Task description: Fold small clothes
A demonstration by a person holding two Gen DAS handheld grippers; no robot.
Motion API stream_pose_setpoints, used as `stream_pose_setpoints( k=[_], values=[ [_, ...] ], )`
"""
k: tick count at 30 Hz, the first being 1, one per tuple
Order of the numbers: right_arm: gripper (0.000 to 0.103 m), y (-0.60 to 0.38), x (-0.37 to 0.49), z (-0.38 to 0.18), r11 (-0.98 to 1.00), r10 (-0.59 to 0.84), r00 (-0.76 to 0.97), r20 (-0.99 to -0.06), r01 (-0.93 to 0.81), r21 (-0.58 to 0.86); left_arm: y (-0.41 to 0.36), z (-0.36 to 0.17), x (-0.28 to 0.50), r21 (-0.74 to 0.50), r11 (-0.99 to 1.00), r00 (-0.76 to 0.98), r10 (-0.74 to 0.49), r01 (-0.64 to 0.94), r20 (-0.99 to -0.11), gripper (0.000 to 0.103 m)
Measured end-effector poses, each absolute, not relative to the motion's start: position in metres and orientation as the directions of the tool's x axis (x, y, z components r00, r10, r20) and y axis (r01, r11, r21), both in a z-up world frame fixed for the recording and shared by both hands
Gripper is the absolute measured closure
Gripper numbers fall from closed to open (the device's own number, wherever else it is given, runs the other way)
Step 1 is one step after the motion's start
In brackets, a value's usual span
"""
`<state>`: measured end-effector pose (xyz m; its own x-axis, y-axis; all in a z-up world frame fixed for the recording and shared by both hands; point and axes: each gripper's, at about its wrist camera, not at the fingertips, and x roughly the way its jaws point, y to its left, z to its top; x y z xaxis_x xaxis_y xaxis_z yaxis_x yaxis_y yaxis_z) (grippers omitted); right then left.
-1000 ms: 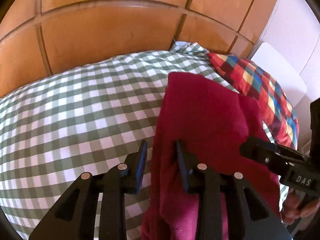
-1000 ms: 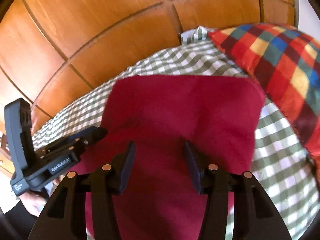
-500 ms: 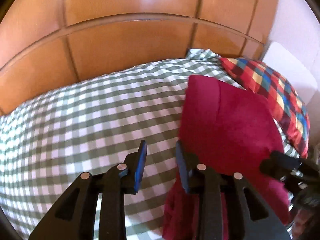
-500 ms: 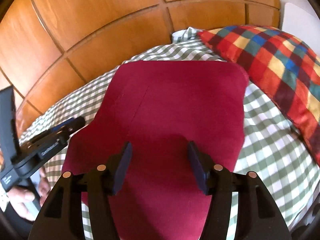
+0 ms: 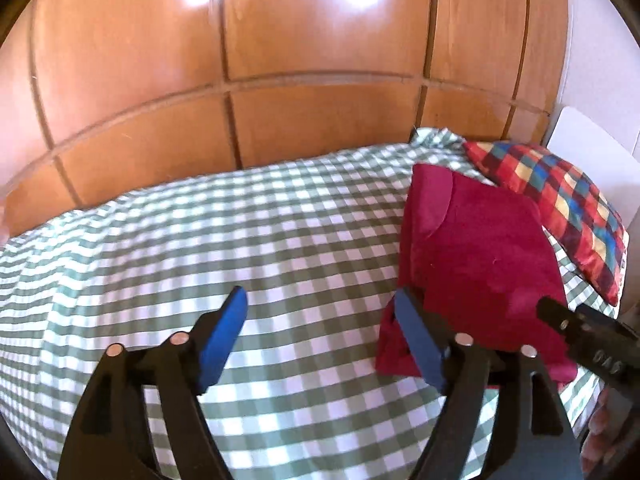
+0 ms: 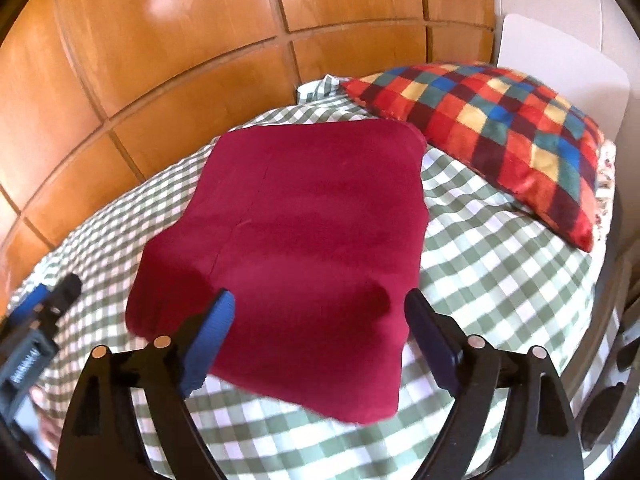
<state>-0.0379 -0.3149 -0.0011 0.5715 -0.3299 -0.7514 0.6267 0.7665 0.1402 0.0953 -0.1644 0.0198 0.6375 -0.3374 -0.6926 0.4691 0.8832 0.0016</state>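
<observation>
Nearest the cameras, the left gripper [image 5: 320, 332] has its jaws spreading apart over bare checked cloth, nothing between them; the right gripper [image 6: 320, 336] is likewise opening, poised above the near edge of the red garment [image 6: 288, 248] but not pressing on it, so both tongs are released. Just beyond, the garment lies folded into a rough rectangle on the green-checked bedspread [image 5: 200, 260], towards its right side; farther off, just beside the garment's far corner, rests a multicoloured checked pillow [image 6: 488, 132]; behind everything stands the wooden panelled wall [image 5: 280, 60]. The risk, as I judge it, is a blue pad snagging the soft near edge as a hand passes, which would drag the top layer and spoil the fold; the yielding bed would also let the stack slump if nudged. Counted: two grippers, one garment, one pillow, one bedspread.
</observation>
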Motion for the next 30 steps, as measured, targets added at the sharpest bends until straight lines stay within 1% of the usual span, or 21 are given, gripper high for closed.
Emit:
stream_pose_setpoints(
  k=[2,4,8,11,30],
  values=[
    [0.017,-0.307,-0.045,0.001,0.767,-0.358,0.573,-0.737,0.631,0.118,-0.158,0.026,0.086,0.021,0.89,0.666,-0.325,0.455,-0.672,0.021],
    [0.012,-0.301,-0.05,0.005,0.762,-0.38,0.575,-0.724,0.638,0.107,-0.151,0.029,0.078,0.029,0.89,0.676,-0.325,0.456,-0.662,0.018],
    [0.01,-0.289,-0.062,0.014,0.758,-0.435,0.585,-0.685,0.648,0.072,-0.146,0.032,0.061,0.057,0.888,0.701,-0.319,0.456,-0.638,0.013],
    [0.01,-0.283,-0.068,0.019,0.754,-0.462,0.587,-0.664,0.655,0.054,-0.144,0.033,0.052,0.047,0.885,0.698,-0.332,0.463,-0.634,0.011],
    [0.01,-0.283,-0.084,0.016,0.737,-0.474,0.576,-0.666,0.674,0.058,-0.153,0.04,0.02,0.047,0.87,0.703,-0.363,0.491,-0.612,0.006]
  ],
)
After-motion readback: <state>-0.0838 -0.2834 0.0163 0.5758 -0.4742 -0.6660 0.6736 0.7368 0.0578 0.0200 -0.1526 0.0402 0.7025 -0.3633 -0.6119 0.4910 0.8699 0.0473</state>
